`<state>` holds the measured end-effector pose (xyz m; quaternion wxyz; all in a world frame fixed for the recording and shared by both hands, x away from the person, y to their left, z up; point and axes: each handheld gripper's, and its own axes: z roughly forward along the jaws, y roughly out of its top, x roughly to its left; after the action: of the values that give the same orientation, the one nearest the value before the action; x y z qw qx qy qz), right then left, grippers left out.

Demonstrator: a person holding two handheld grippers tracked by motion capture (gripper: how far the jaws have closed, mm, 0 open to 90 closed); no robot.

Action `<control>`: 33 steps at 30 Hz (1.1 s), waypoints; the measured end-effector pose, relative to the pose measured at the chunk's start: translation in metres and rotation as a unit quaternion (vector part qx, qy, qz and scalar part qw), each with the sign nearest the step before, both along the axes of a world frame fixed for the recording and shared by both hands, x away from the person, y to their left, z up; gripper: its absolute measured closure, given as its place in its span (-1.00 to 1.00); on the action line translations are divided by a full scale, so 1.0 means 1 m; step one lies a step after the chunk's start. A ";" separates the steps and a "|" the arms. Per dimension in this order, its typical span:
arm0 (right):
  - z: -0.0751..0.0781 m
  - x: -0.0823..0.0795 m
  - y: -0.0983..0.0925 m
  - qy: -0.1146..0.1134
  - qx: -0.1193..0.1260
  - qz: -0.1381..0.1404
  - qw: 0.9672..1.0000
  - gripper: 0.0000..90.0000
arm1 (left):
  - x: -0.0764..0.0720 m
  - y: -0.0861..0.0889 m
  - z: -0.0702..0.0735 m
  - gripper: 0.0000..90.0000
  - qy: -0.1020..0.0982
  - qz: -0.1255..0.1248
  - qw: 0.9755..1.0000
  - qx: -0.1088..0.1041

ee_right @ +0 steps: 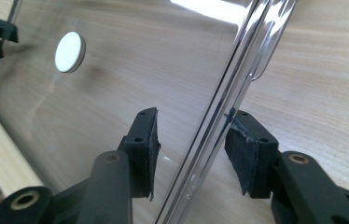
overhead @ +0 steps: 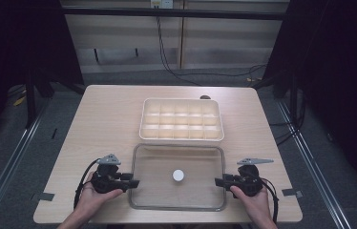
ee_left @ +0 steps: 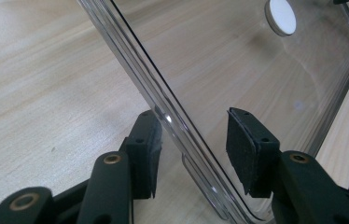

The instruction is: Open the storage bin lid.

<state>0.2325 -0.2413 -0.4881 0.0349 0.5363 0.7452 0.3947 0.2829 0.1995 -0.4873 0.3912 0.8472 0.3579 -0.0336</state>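
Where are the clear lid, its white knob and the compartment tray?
clear lid (overhead: 153,191), high view, bare left part.
white knob (overhead: 178,175), high view, its top.
compartment tray (overhead: 182,100), high view, far rim.

Small dark thing (overhead: 205,97) behind tray (overhead: 182,138)

Clear glossy lid on matt wood

The transparent plastic lid (overhead: 179,177) gleams smoothly; the table (overhead: 110,119) shows pale matt wood grain; the compartment tray (overhead: 182,119) looks cream plastic.

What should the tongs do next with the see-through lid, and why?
Probably draw both tongs sideways off the clear lid. It lies flat on the table, and the left tongs and right tongs stand open around its edges, pads not pressing.
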 end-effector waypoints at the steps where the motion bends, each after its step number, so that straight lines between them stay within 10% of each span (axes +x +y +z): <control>1: -0.001 0.001 0.000 0.004 -0.004 -0.004 1.000 0.20 | 0.001 0.000 -0.001 0.23 -0.002 -0.001 1.000 0.005; 15: -0.006 0.002 0.002 -0.019 -0.031 -0.019 0.999 0.04 | 0.003 -0.001 -0.005 0.08 0.002 0.000 1.000 0.014; 33: 0.029 -0.024 -0.019 -0.130 0.039 -0.018 0.991 -0.28 | -0.009 0.018 0.019 -0.26 -0.063 0.045 0.996 -0.036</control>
<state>0.2089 -0.2598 -0.4594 0.1173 0.4945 0.7089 0.4891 0.2739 0.2170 -0.4680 0.4441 0.8163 0.3687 0.0249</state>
